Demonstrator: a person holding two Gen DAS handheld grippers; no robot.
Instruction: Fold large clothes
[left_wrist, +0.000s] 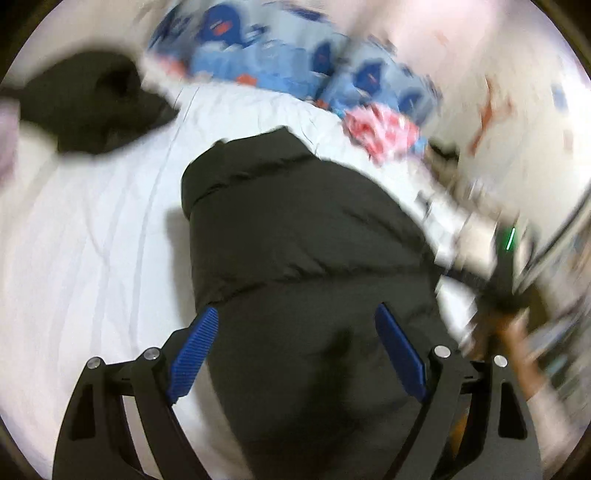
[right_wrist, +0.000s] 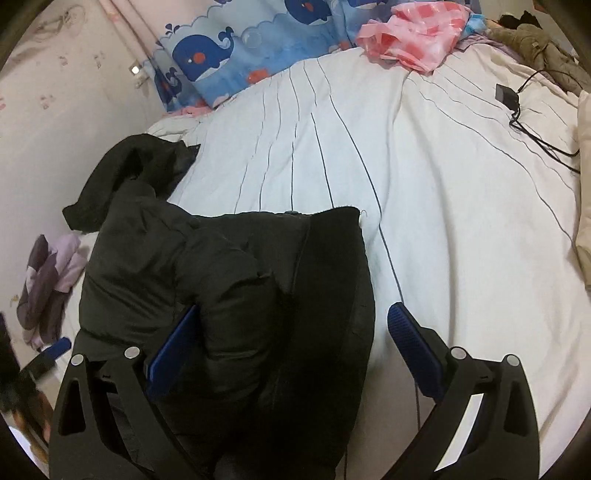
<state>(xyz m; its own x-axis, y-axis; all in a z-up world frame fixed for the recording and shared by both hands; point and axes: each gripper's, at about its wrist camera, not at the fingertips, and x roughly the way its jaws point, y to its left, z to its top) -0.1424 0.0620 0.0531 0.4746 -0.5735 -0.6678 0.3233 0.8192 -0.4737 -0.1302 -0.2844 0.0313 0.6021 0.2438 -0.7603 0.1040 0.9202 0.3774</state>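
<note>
- A black puffer jacket (right_wrist: 229, 295) lies bunched on a bed covered with a white striped sheet (right_wrist: 424, 177), toward the wall-side edge of the bed in the right wrist view.
- The right gripper (right_wrist: 291, 343) hangs just above the near end of the jacket with its jaws spread wide. Its left blue pad (right_wrist: 173, 350) sits against a puffy fold of the jacket, while the other pad is over the bare sheet beside the jacket's edge; nothing is pinched between them.
- The left gripper (left_wrist: 295, 347) is also spread wide, with the jacket (left_wrist: 295, 229) filling the gap between its blue pads (left_wrist: 194, 350). Whether the pads touch the fabric cannot be told, as this view is blurred.
- In the left wrist view, a second dark garment (left_wrist: 88, 107) lies apart from the jacket on the white sheet (left_wrist: 92, 236).
- In the right wrist view, a dark sleeve or hood part (right_wrist: 129, 173) trails from the jacket's far left corner toward the wall.
- A blue whale-print pillow (right_wrist: 240, 55) stands at the head of the bed, with a pink-and-white checked cloth (right_wrist: 413, 33) next to it.
- A small black box with a cable (right_wrist: 508, 96) lies on the sheet, well apart from the jacket.
- A purple cloth (right_wrist: 48, 284) lies at the bed's left edge, near the jacket.
</note>
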